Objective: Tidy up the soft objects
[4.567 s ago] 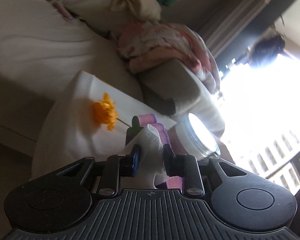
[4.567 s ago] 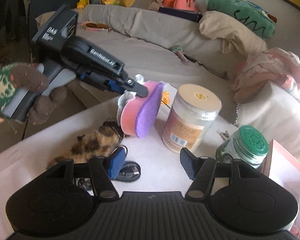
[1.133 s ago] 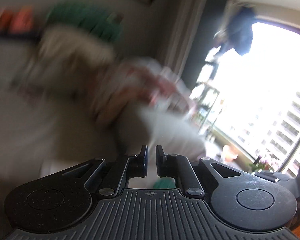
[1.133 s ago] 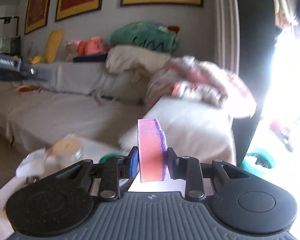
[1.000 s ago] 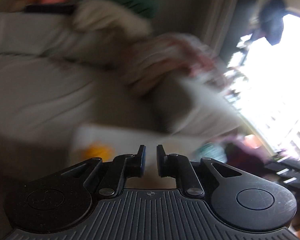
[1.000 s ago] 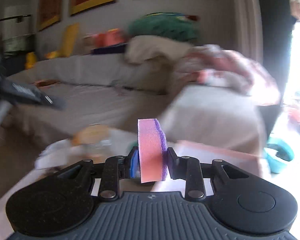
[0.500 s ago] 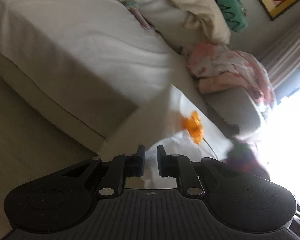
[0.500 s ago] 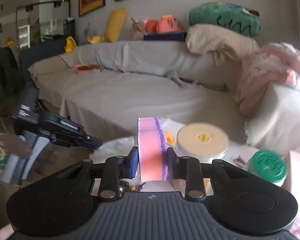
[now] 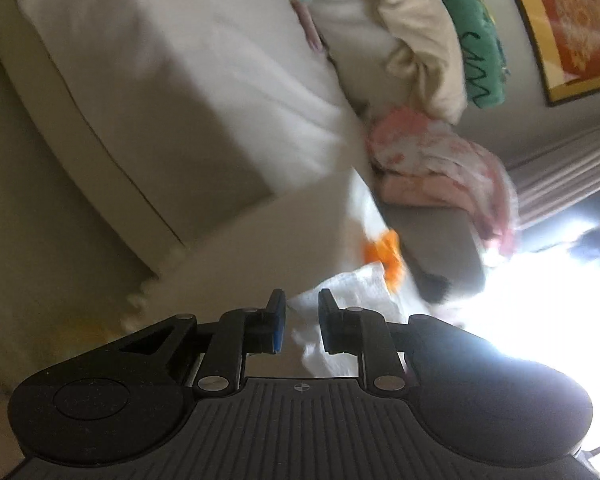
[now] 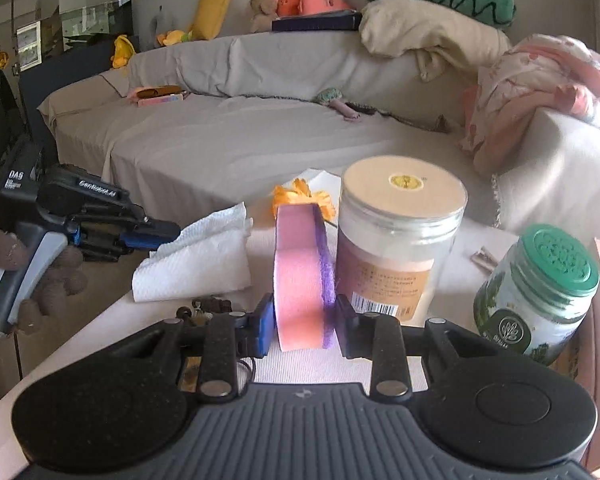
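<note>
My right gripper (image 10: 304,330) is shut on a pink sponge with a purple scrub side (image 10: 300,276), held upright above the white table (image 10: 300,364). My left gripper (image 9: 301,322) is open a little and empty; it also shows in the right wrist view (image 10: 156,232), at the left edge of a crumpled white paper towel (image 10: 204,256). In the left wrist view the paper towel (image 9: 355,292) lies just ahead of the fingertips. An orange flower (image 10: 303,196) lies behind the sponge; it also shows in the left wrist view (image 9: 383,252).
A tall jar with a tan lid (image 10: 399,236) and a jar with a green lid (image 10: 539,292) stand on the table's right. Small dark items (image 10: 204,306) lie near my right gripper. A grey sofa (image 10: 260,120) with cushions and blankets is behind.
My left gripper has swung down toward the paper towel and opened slightly. My right gripper, still holding the sponge, has lowered toward the table by the jars.
</note>
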`<state>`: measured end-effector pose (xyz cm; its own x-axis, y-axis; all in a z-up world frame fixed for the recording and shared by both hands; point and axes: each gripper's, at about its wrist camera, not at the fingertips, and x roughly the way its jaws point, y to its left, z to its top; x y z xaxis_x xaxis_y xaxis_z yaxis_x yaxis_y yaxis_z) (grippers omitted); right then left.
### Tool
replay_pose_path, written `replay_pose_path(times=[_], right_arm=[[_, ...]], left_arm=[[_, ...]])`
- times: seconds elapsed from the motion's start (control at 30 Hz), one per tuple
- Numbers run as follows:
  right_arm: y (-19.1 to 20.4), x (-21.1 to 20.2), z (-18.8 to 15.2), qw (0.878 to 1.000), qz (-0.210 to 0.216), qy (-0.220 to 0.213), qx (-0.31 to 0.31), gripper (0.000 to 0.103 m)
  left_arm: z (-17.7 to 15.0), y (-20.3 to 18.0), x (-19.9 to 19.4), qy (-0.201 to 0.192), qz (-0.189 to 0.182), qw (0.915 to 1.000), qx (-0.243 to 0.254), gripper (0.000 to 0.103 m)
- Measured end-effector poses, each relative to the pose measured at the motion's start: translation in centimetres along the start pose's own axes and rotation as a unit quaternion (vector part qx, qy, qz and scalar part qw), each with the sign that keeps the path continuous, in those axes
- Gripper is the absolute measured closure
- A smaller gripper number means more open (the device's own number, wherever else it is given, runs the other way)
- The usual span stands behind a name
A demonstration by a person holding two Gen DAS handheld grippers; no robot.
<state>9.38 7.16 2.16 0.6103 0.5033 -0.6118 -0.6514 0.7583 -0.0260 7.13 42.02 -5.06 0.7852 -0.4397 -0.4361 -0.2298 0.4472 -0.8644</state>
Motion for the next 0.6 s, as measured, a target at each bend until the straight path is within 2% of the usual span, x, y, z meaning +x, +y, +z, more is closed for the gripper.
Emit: replay_pose_path(times=[0.07,0.13,0.23,0.27,0.33,0.43,0.47,0.53,0.6], right_arm=[[0.0,0.0,0.1,1.0,0.001,0.003,-0.001,0.073],[0.1,0.1,0.1,1.0,0.001,0.007,-0.003,0.072],[0.2,0.1,0.0,1.0,0.001,0.01,-0.003,0.072],[0.2,0.1,0.0,1.0,0.0,0.011,-0.004,0.072],[0.2,0.3,-0.1,1.0,-0.002,0.012,-0.004,0.072],[0.2,0.4,0.0,1.0,-0.007,0.011,-0.002,0.071],[0.3,0.4,0.1,1.0,-0.008,0.01,-0.003,0.07],[0.5,0.4,0.2,1.0,-0.009,0.006,-0.01,0.07],[0.7,0.2,0.2,1.0,-0.01,0.002,-0.02,0.07]], left_arm=[[-0.3,0.1,0.2,0.015,-0.039,0.9991,-0.011,0.083],[-0.5,-0.7,0.2,0.014,-0.071,0.9973,0.001,0.083],[-0.9,-3.4,0.2,0.012,-0.08,0.9943,0.07,0.083],[-1.1,-4.6,0.6,0.019,-0.071,0.9921,0.102,0.083],[-2.0,-6.8,1.4,0.034,-0.021,0.9842,0.172,0.083],[-3.7,-9.0,3.3,0.036,0.071,0.9623,0.26,0.083],[-4.0,-9.4,3.9,0.037,0.082,0.9576,0.274,0.083],[-4.9,-10.1,4.6,0.048,0.08,0.9498,0.299,0.083],[-5.9,-11.1,4.9,0.066,0.085,0.9324,0.345,0.083]])
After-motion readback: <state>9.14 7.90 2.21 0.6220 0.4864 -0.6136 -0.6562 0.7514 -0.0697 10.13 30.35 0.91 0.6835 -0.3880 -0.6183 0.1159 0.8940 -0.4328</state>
